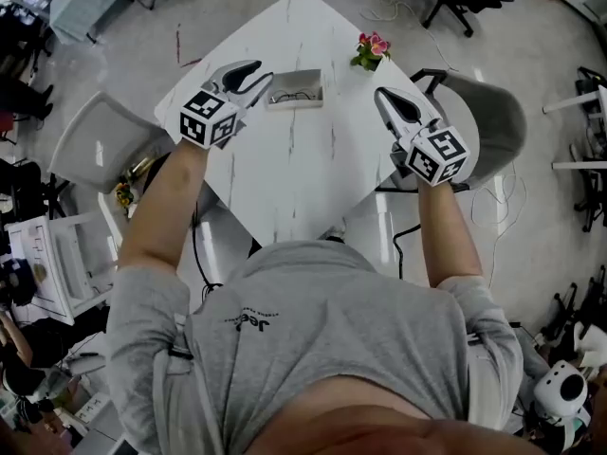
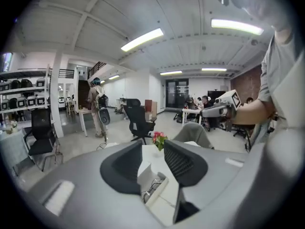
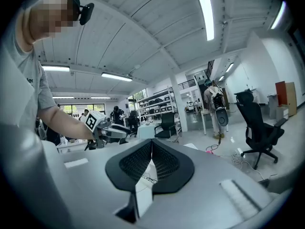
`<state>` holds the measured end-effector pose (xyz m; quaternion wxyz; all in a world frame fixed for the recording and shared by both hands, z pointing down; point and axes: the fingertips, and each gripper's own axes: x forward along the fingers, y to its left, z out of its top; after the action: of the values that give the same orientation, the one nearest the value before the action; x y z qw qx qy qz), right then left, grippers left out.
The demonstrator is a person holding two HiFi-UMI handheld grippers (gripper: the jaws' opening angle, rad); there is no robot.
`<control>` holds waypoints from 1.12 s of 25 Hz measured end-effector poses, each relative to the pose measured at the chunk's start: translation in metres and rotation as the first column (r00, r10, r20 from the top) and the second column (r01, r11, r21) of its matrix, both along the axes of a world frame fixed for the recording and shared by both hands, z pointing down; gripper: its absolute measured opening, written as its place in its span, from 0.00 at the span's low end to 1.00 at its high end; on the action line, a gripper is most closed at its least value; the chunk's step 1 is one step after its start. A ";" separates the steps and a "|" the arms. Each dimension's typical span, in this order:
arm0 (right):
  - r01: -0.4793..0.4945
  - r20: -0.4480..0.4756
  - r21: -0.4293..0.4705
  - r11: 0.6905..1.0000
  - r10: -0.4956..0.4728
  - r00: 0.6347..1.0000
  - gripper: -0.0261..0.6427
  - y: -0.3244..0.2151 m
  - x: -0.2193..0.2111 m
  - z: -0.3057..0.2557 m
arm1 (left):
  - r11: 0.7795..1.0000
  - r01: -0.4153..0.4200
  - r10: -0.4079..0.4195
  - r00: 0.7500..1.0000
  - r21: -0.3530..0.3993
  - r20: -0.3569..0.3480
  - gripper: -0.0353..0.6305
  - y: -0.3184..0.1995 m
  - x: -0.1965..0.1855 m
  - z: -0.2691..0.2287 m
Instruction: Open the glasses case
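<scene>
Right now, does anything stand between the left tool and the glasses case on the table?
Nothing visible does. The left tool, jaws apart, points at the open grey rectangular glasses case, with only bare white marbled table around it. The small pink-flowered plant stands off to the side.

Head cam sits high up, looking steeply down onto the table (image 1: pixel 313 173), with the left gripper (image 1: pixel 263 74) and right gripper (image 1: pixel 381 96) both in shot. Left gripper cam looks roughly level along its jaws, close over the case (image 1: pixel 294 91), flowers (image 1: pixel 372 50) further on. Right gripper cam does the same from the other side. All three share the table and case; each gripper cam catches the other gripper off to one side
</scene>
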<state>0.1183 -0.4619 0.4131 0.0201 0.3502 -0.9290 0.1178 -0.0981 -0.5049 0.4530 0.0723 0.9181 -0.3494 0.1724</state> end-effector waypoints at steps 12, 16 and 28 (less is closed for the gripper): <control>0.065 -0.023 0.042 0.997 -0.064 0.998 0.05 0.057 0.000 -0.060 | 0.973 0.131 -0.091 0.974 0.189 -0.209 0.18 0.158 -0.008 -0.137; 0.002 -0.032 0.047 0.999 -0.001 0.999 0.05 0.081 -0.018 -0.072 | 0.965 0.123 -0.046 0.949 0.231 -0.313 0.14 0.180 -0.039 -0.161; -0.104 0.002 0.031 0.994 0.104 0.995 0.04 0.146 -0.091 -0.106 | 0.974 0.093 -0.012 0.932 0.207 -0.361 0.14 0.226 -0.127 -0.165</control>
<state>0.0278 -0.3164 0.3068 0.0085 0.3983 -0.9113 0.1045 -0.2247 -0.2787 0.2879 0.0367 0.9267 -0.3719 -0.0394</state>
